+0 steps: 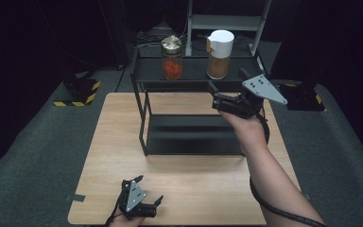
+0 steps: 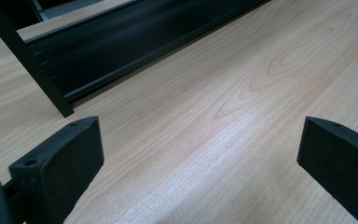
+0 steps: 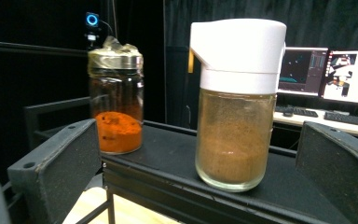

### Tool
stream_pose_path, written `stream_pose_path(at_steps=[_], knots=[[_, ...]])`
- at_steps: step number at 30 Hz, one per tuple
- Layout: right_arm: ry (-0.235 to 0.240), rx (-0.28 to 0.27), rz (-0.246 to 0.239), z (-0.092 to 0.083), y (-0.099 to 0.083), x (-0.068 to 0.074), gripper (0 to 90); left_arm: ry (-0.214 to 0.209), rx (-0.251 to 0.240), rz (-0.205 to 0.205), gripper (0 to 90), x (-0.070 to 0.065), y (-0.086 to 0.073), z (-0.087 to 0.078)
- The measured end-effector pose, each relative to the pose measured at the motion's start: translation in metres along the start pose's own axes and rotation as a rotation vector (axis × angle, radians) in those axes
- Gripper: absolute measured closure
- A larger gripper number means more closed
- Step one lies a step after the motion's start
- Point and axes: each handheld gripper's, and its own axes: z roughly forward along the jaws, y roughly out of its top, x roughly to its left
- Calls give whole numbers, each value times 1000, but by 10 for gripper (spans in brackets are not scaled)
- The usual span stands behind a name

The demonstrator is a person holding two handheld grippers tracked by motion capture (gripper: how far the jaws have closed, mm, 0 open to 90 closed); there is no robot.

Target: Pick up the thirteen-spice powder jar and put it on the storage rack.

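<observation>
Nearest the high camera, the left gripper (image 1: 147, 202) rests at the near edge of the table (image 1: 108, 156), jaws spread wide and holding nothing; its own view looks along bare wood toward the rack's lower shelf (image 2: 135, 44).

Largest after the table is the black two-tier rack (image 1: 144, 118) standing at its middle. On the top shelf stand two jars, both upright and apart: the white-lidded jar (image 1: 220, 54) of brown powder toward the right, the metal-lidded jar (image 1: 172, 57) of orange powder to its left.

The right gripper (image 1: 227, 85) is raised to shelf height just in front of the white-lidded jar, jaws wide open and empty. The jar lies straight ahead of it, long axis vertical, so a level forward push should bring the jaws either side of the glass. The right hand is much the nearer; the left is well apart from both jars.

From the right gripper view, the white-lidded jar (image 3: 235, 107) sits between the open jaws, slightly right of centre, with the orange jar (image 3: 116, 100) behind the left one; the high view cannot show that alignment. Monitors (image 3: 328, 74) glow behind.
</observation>
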Motion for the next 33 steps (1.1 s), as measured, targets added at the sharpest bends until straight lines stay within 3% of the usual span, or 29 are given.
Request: stream_pose_path(at_steps=[4, 9, 13, 23, 33], knots=[[6, -10, -10, -12, -2, 2, 0, 1, 7, 1, 6, -1, 1, 1], [7, -15, -59, -23, -7, 5, 0, -12, 6, -13, 10, 3, 1, 1], [14, -20, -47, -31, -13, 5, 0, 0, -3, -27, 9, 3, -1, 0], [25, -33, -73, -47, -27, 8, 0, -3, -6, -27, 6, 3, -1, -1], [1, -10, -99, -65, -43, 8, 0, -6, -10, -24, 6, 3, -2, -1]])
